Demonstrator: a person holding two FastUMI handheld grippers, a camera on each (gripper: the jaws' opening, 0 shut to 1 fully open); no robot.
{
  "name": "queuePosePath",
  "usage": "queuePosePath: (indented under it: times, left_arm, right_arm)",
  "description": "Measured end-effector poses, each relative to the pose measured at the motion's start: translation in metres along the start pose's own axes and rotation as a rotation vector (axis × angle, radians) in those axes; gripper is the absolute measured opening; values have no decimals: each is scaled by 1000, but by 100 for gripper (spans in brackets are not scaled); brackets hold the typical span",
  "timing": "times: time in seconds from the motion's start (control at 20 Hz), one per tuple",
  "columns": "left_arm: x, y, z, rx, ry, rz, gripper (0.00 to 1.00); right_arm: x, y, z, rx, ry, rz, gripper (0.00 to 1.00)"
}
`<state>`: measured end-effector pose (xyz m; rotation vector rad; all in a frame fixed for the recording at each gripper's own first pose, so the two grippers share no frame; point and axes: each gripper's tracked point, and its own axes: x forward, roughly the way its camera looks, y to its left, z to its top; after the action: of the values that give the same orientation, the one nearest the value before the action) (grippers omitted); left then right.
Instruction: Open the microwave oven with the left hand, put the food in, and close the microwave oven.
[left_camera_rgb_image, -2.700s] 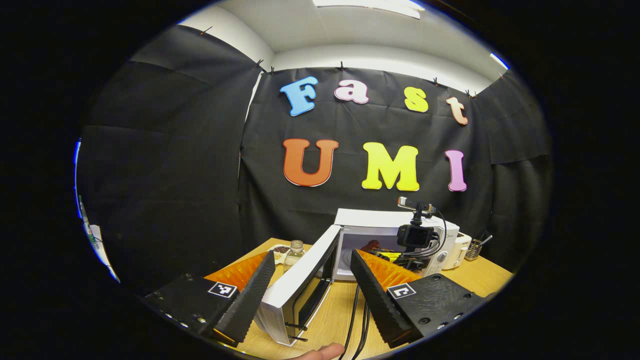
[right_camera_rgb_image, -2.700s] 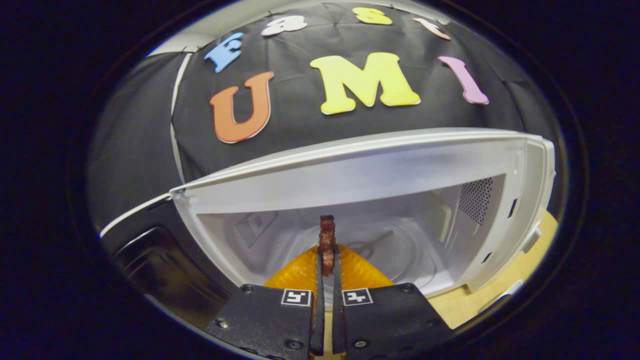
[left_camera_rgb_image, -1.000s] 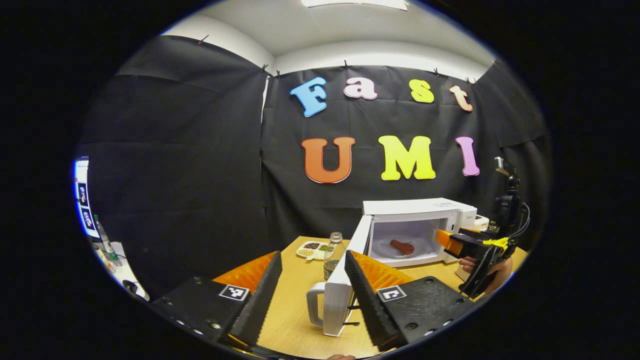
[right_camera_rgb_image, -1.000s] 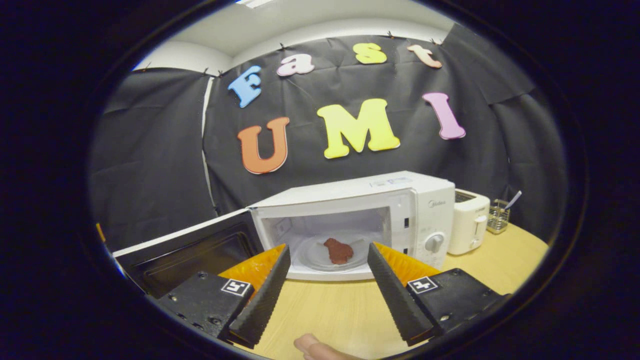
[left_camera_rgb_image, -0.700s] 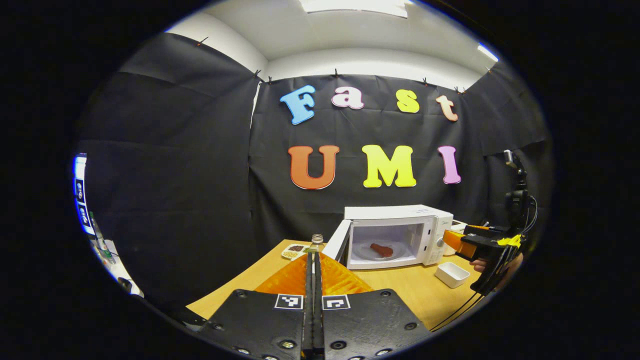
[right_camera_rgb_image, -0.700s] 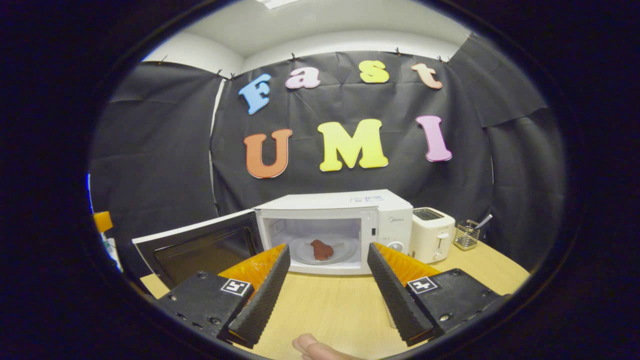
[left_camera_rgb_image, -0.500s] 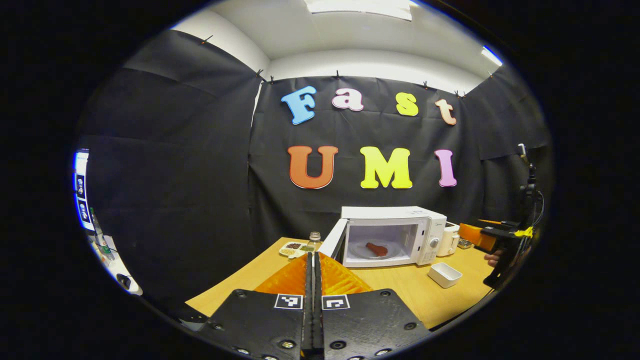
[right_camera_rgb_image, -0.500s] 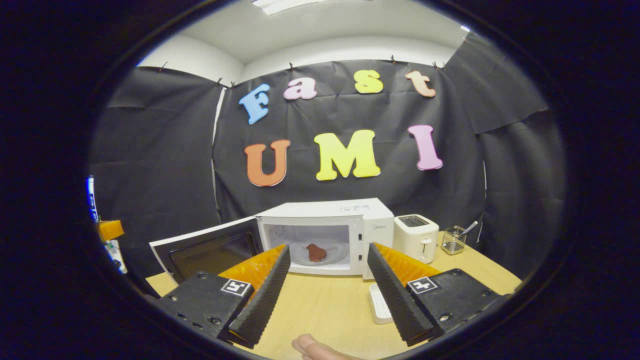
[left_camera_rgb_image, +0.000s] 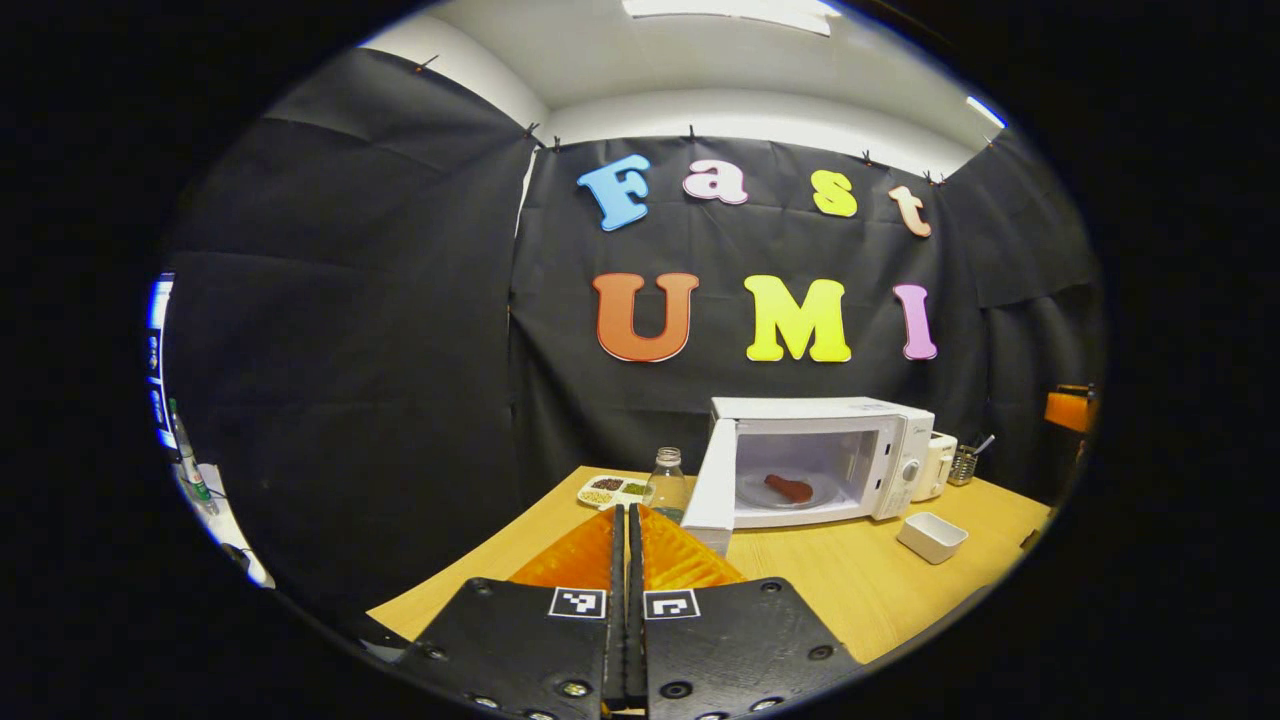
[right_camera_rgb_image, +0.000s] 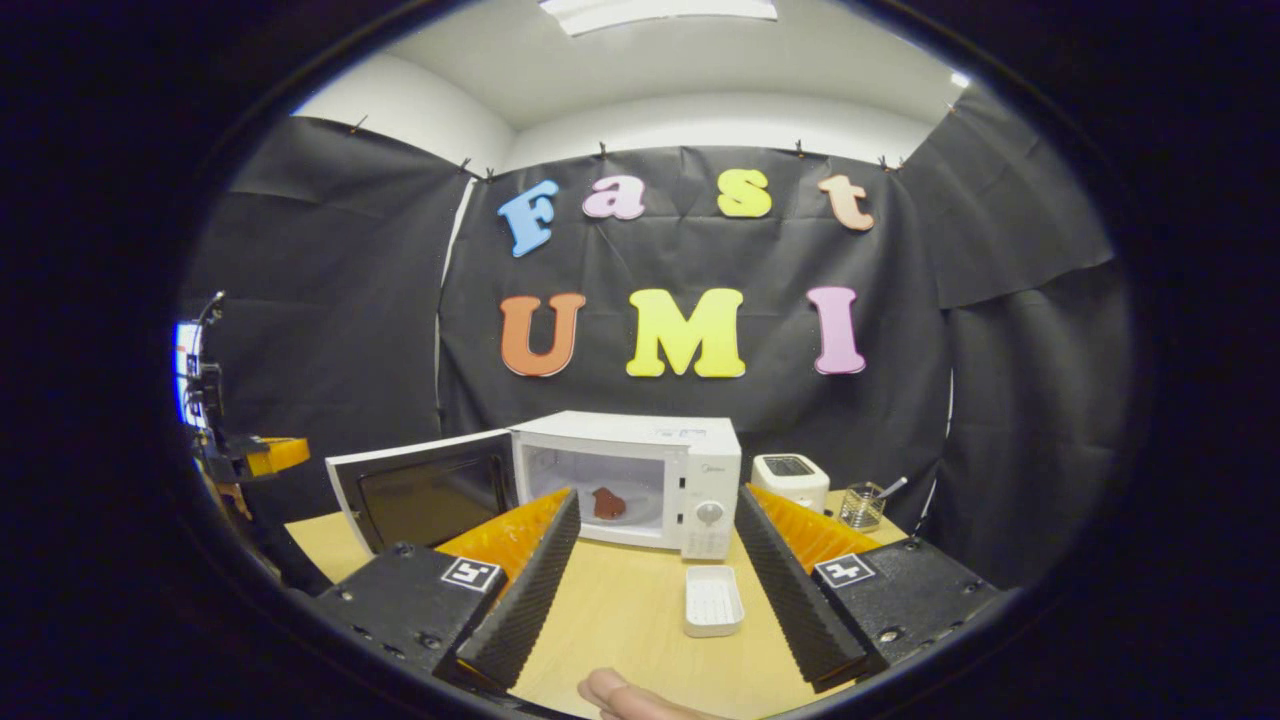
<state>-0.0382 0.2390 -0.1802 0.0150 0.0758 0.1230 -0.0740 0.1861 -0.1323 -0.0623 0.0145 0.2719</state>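
Brown food (right_camera_rgb_image: 606, 503) farther off than before

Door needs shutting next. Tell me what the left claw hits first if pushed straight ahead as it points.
Probably the microwave's open door, whose edge stands just right of the shut left claw tips; the glass bottle sits close behind. Depth is unclear, so it might slip past.

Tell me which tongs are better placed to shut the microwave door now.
Probably the left tongs: the open door stands just ahead of them. The right tongs face the microwave body; the door lies off to their left.
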Motion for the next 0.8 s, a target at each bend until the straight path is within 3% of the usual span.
queuePosePath:
  times: [0.25,0.3,0.35,0.5,0.55,0.6,0.8]
  left_arm:
    - [37,21,-49,-14,86,28,0]
    - [41,24,-61,-32,108,33,0]
    - [44,27,-73,-46,134,38,0]
    - [44,20,-92,-72,166,9,0]
    - [42,20,-91,-74,161,9,0]
    - [42,17,-90,-78,151,4,0]
    - [40,-2,-84,-74,125,-21,0]
  right_arm:
    - [-11,-11,7,25,-22,-10,99]
    - [-13,-14,8,23,-23,-13,87]
    - [-15,-15,9,20,-26,-15,99]
    - [-18,-17,8,15,-23,-18,99]
    - [-19,-17,10,14,-25,-18,87]
    - [-18,-16,9,14,-24,-19,99]
    - [-20,-16,9,13,-15,-15,99]
